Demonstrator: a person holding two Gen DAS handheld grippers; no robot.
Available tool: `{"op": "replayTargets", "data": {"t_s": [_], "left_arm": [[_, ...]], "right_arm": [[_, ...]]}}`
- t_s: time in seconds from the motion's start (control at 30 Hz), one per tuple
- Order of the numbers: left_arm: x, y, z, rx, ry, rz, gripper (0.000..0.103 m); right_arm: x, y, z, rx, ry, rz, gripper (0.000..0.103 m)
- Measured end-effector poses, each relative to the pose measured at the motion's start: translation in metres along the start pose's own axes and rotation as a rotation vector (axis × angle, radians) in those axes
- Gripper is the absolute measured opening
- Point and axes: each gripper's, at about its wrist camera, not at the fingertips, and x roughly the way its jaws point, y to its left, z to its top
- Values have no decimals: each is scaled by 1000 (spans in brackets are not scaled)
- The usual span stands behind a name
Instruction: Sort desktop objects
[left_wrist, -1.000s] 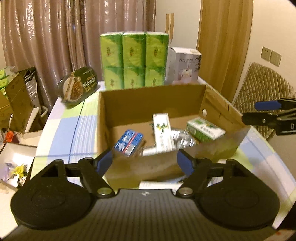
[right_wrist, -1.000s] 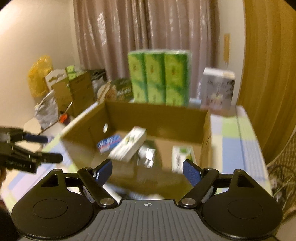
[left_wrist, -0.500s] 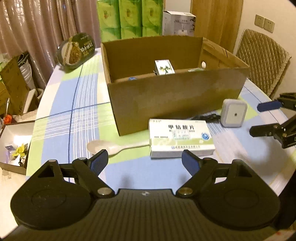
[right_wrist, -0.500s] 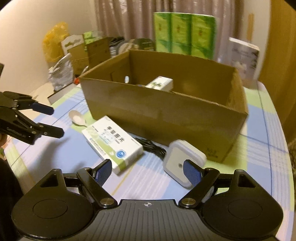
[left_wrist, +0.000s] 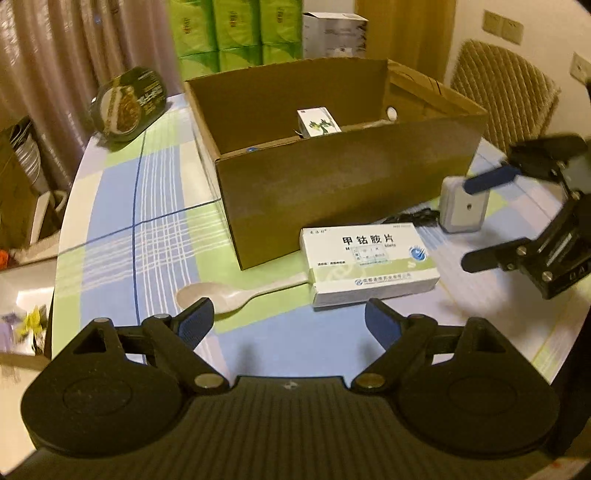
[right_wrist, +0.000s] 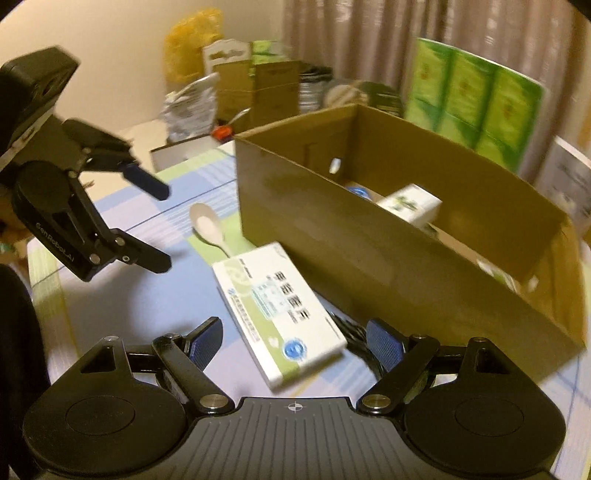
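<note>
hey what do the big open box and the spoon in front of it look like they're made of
Box: corrugated cardboard, judging by its matte brown walls and folded corner seams. Spoon: probably plastic or melamine, going by its pale cream, smooth, softly shiny surface; ceramic can't be ruled out.

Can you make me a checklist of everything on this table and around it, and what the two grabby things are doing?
Surface: checked tablecloth, blue, green and white.
Job's things: medicine box lies flat before the cardboard box; spoon beside it; small grey device; a small white carton inside the cardboard box.
Clutter: round food tub, green tissue packs.
Grippers: left hand-held gripper has just been opening, nothing between its fingers; right hand-held gripper open over the medicine box.
Cables: black cord by the grey device.
Surroundings: curtains, chair.
</note>
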Motion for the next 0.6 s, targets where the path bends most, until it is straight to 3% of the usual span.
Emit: {"op": "replayTargets", "data": {"t_s": [0.23,0.43,0.6], "left_arm": [[11,7,1,124,19,-34,87],[23,16,-3,176,34,-51,89],[32,27,-6,187,43,-53,90]], "right_arm": [[33,4,13,-85,67,57,83],[55,6,12,-145,123,99,83],[67,4,13,-164,136,85,83]]}}
